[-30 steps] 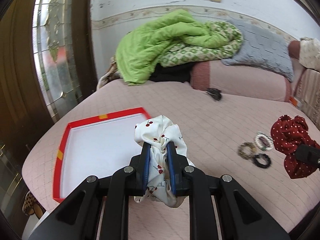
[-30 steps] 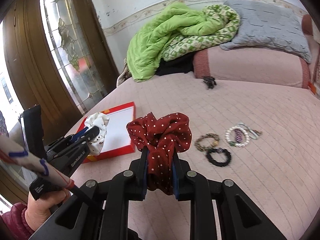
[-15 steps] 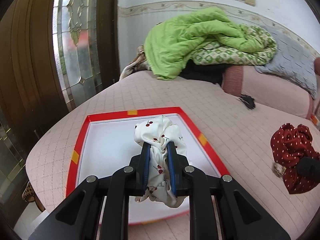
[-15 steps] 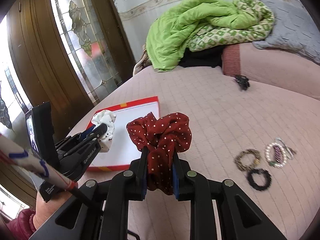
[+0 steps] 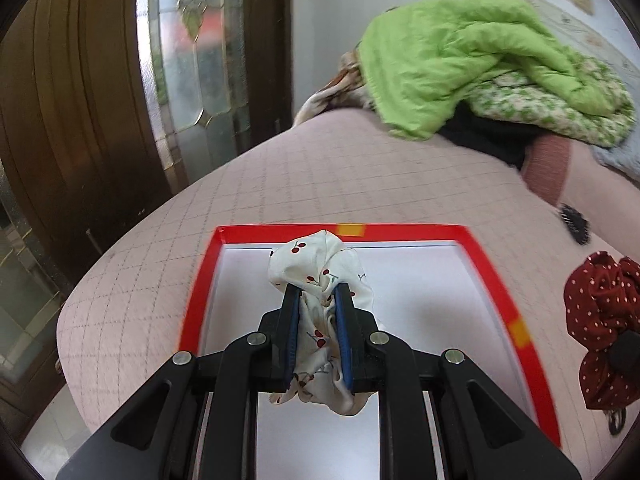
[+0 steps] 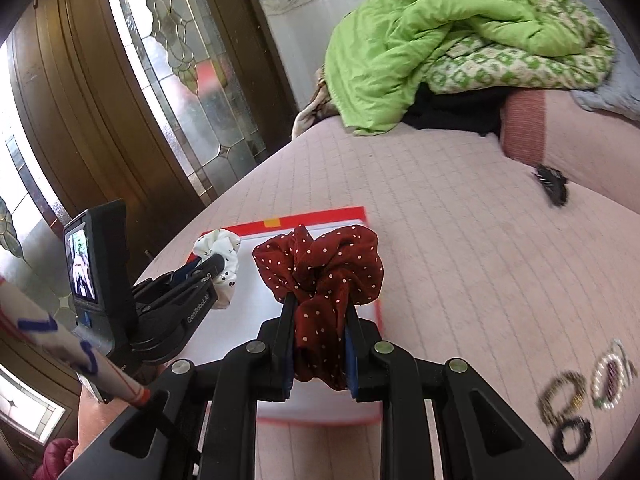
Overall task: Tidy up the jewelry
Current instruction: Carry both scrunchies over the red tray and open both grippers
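Your left gripper (image 5: pixel 317 312) is clamped on the white scrunchie (image 5: pixel 316 276), its blue pads pinching the cherry-print cloth so that it bunches above the fingertips and hangs below them. Directly under and ahead of it lies the tray (image 5: pixel 408 232), red-rimmed with a white floor, on the pink bed (image 5: pixel 360 176).

Your right gripper (image 6: pixel 318 336) is closed on the red scrunchie (image 6: pixel 320 264), the dotted cloth spilling over both fingers. The tray (image 6: pixel 320 216) sits just ahead and slightly left of it, and your left gripper (image 6: pixel 212 268) hovers over the tray's left side with the white scrunchie (image 6: pixel 222 258) at its tip.

Off to the lower right of the right gripper, three bracelets (image 6: pixel 576 404) lie close together on the bed, blurred. Farther ahead and right lies a black clip (image 6: pixel 552 184). Beyond it are the green quilt (image 6: pixel 432 40) and, at left, the glass door (image 6: pixel 176 72). Nothing stands between either gripper and the tray.
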The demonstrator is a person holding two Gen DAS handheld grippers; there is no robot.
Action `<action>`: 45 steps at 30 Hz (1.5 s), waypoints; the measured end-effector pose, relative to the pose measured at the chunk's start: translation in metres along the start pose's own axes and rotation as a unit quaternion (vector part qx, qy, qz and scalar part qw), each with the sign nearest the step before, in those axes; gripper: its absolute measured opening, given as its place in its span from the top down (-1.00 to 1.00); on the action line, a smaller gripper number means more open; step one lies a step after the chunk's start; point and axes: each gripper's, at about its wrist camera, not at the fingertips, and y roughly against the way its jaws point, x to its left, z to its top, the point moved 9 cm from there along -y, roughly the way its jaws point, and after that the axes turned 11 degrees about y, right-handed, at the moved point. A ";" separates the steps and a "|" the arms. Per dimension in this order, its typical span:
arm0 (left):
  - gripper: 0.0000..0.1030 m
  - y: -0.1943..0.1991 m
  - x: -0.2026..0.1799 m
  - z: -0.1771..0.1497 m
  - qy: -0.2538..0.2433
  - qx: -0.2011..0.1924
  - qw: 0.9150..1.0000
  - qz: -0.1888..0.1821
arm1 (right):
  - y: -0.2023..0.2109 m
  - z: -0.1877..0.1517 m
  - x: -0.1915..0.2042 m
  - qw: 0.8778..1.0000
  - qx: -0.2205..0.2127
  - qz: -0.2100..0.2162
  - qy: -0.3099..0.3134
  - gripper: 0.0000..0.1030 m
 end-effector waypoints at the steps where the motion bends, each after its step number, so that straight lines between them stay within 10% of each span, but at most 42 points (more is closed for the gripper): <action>1: 0.67 -0.008 0.004 0.004 0.010 0.009 1.000 0.002 | -0.008 0.005 0.000 1.000 0.004 0.001 0.001 0.59; 18: 0.66 -0.069 0.019 0.010 0.027 0.081 0.995 0.041 | -0.134 0.040 -0.003 0.997 0.070 0.024 -0.024 0.58; 45: 0.49 -0.071 0.024 0.011 0.037 0.076 0.996 0.039 | -0.172 0.032 -0.004 0.995 0.096 0.015 -0.028 0.39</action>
